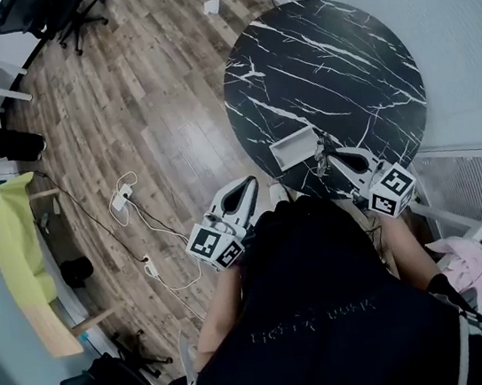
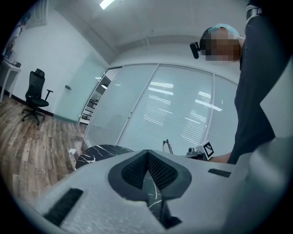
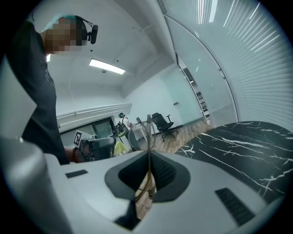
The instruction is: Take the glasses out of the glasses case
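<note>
**Inspector:** Start with what is nearest. What state are the left tongs in?

**Assessor:** The left tongs (image 2: 147, 153) are pressed together and carry nothing. Only marble shows through the slit under the pads. They hang close to the person's chest, off the near edge of the worktop (image 1: 329, 57) and above the floor (image 1: 148, 111). I judge them parked there because the lift needs only one hand.

**Inspector:** And the right tongs?

**Assessor:** The right tongs (image 3: 149, 154) pinch the glasses (image 3: 147, 132) by the thin frame. The frame sits edge-on between the pads, with one lens standing above the tips. Gripping the frame probably keeps the pads off the lens.

**Inspector:** Where are the glasses relative to the case?

**Assessor:** The case (image 1: 295, 147) lies open on the worktop near its front edge, just beside the tips of the right tongs. In the head view the glasses are too small to tell whether they clear the rim. The right gripper view shows the room behind the lens, not the case wall, so I judge them lifted out or nearly so.

**Inspector:** What remains, and what could go wrong?

**Assessor:** They likely need setting down on bare marble beyond the case. A thin frame may twist or slip in so narrow a pinch.

**Inspector:** Anything farther off?

**Assessor:** There are cables (image 1: 125, 200) on the floor and an office chair (image 2: 35, 95) well away. Neither affects the task.
</note>
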`<state>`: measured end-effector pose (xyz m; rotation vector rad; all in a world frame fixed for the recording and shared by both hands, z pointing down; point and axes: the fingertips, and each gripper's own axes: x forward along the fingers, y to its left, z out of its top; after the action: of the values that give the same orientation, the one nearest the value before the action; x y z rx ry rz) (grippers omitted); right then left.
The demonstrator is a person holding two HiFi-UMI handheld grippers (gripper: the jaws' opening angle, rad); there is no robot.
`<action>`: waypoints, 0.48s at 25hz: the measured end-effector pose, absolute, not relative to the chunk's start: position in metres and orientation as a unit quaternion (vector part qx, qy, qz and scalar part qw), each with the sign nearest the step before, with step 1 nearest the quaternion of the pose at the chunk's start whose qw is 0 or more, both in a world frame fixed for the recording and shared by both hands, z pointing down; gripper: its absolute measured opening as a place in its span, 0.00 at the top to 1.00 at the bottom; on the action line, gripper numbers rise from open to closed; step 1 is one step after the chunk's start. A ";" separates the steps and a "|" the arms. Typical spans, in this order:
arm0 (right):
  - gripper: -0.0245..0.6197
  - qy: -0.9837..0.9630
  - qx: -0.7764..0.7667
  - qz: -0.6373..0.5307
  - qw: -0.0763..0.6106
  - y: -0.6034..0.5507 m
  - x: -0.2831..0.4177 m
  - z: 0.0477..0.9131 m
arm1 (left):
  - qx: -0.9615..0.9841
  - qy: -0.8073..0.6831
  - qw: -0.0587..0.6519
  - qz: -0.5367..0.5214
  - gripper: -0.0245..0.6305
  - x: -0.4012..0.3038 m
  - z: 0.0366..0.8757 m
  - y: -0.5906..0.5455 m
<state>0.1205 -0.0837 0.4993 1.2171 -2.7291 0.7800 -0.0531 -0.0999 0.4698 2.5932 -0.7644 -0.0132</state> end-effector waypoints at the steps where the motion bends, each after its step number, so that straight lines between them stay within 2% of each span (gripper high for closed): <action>1: 0.91 -0.884 0.393 0.254 0.021 -0.083 0.121 0.497 | 0.938 -0.272 0.216 -0.005 0.93 -0.052 0.467 -0.100; 12: 0.91 -0.893 0.362 0.264 -0.053 -0.080 0.121 0.470 | 0.936 -0.272 0.224 -0.013 0.93 -0.049 0.464 -0.106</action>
<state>0.1211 -0.0799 0.4698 1.1764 -2.9036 0.8582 -0.0494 -0.1058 0.4640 2.5830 -0.7495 -0.0364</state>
